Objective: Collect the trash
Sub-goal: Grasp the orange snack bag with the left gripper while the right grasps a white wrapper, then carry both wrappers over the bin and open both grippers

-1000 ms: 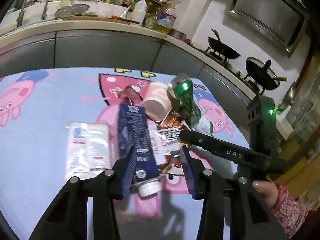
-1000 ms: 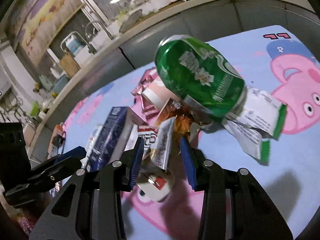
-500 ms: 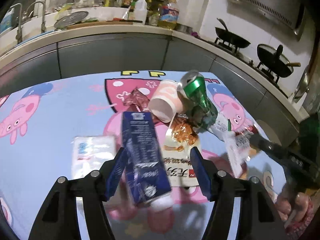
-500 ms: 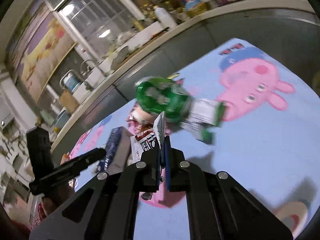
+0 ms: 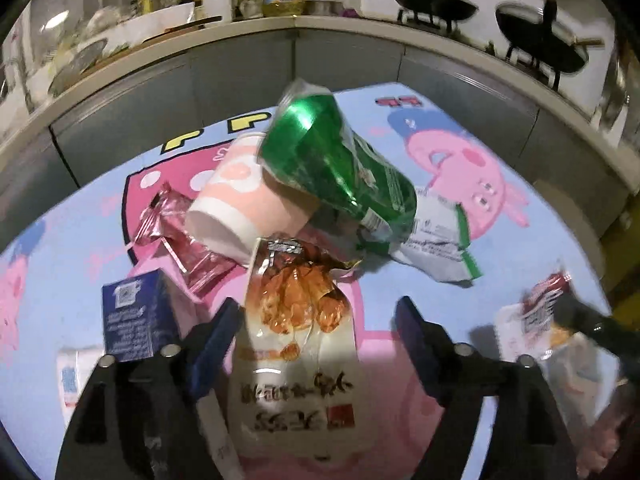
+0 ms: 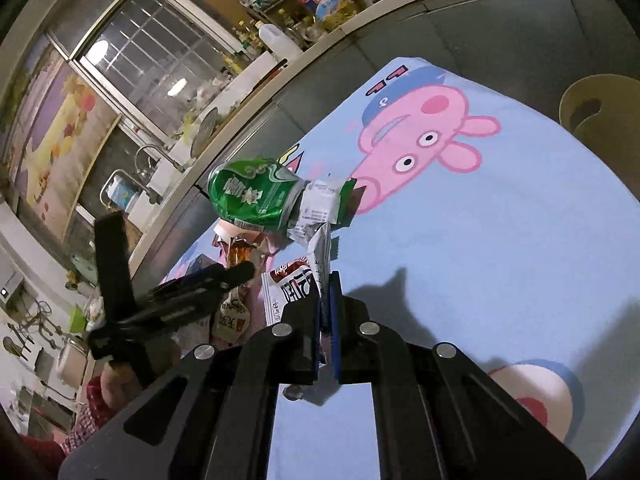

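Trash lies in a pile on a blue cartoon-pig cloth (image 5: 500, 248). A crushed green can (image 5: 340, 168) leans on a pink paper cup (image 5: 244, 208) and a white-green wrapper (image 5: 440, 240). My left gripper (image 5: 318, 322) is open, its fingers on either side of a white snack bag with orange food (image 5: 296, 320). A blue carton (image 5: 134, 316) and a pink wrapper (image 5: 180, 240) lie to its left. My right gripper (image 6: 326, 312) is shut on a red-white wrapper (image 6: 298, 284), held above the cloth; it also shows in the left wrist view (image 5: 536, 312). The can shows beyond it (image 6: 256, 196).
A grey kitchen counter (image 5: 240, 36) with bottles and dishes curves behind the table. Woks (image 5: 432, 8) stand on a stove at the right. A yellow stool (image 6: 600, 104) stands past the table's far edge. A white packet (image 5: 72, 376) lies at the lower left.
My right gripper closed on the red-white wrapper, lifted it and carried it right, away from the pile. My left gripper moved forward and right from the blue carton to the snack bag.
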Demonstrator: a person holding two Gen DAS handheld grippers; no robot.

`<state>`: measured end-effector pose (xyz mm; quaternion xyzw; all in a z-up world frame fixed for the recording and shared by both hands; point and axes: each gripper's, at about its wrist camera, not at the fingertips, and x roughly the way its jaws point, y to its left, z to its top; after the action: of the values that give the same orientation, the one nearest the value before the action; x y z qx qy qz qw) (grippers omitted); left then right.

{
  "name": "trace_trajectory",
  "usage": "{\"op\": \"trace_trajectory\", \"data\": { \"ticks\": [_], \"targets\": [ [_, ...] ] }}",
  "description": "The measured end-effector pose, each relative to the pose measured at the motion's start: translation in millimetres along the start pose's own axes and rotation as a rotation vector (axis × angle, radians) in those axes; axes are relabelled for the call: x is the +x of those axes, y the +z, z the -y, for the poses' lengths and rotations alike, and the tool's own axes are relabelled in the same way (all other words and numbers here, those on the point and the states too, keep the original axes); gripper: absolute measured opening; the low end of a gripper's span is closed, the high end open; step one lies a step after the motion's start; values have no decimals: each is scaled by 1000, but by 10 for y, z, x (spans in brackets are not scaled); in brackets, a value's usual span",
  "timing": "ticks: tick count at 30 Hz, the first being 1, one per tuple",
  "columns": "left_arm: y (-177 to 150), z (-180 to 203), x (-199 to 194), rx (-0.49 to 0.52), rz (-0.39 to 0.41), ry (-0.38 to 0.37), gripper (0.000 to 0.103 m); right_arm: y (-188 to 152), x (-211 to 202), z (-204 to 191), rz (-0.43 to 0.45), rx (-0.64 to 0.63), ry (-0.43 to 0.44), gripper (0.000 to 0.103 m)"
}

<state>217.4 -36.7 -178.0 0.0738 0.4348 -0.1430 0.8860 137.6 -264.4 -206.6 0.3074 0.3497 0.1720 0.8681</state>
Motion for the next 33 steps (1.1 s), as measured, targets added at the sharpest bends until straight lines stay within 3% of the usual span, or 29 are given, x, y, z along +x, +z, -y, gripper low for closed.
{"op": "trace_trajectory", "data": {
  "ticks": [6, 8, 11, 15, 18, 20, 21, 22, 25, 27, 28, 33],
  "targets": [
    [-8, 135, 117, 69, -26, 91, 81, -6, -1, 64, -3, 11, 9, 4],
    [-15, 175, 152, 104, -24, 128, 67, -2, -5, 88, 0, 19, 12, 4],
    [-41, 272, 113, 151, -19, 110, 46, 2, -33, 120, 7, 24, 12, 4],
    [-96, 346, 46, 166, -21, 80, 44, -3, -91, 140, 16, 24, 9, 4],
    [-148, 329, -74, 125, -25, -18, 42, -6, -157, 169, 25, 24, 6, 4],
    [-162, 296, -168, 74, -32, -116, 41, -15, -201, 173, 30, 26, 7, 4],
    [-155, 253, -216, 25, -43, -204, 40, -17, -228, 181, 35, 27, 8, 4],
    [-153, 243, -241, -4, -50, -253, 27, -19, -256, 189, 40, 29, 11, 4],
    [-108, 273, -290, -58, -61, -366, 25, -15, -336, 218, 56, 27, 9, 4],
    [-83, 339, -299, -55, -61, -391, 21, -12, -399, 254, 68, 26, -1, 4],
    [-63, 402, -294, -46, -65, -409, 7, -10, -425, 281, 72, 27, -6, 4],
    [-56, 735, -223, 9, -85, -383, 5, -1, -585, 499, 92, 64, -40, 4]
  ]
}}
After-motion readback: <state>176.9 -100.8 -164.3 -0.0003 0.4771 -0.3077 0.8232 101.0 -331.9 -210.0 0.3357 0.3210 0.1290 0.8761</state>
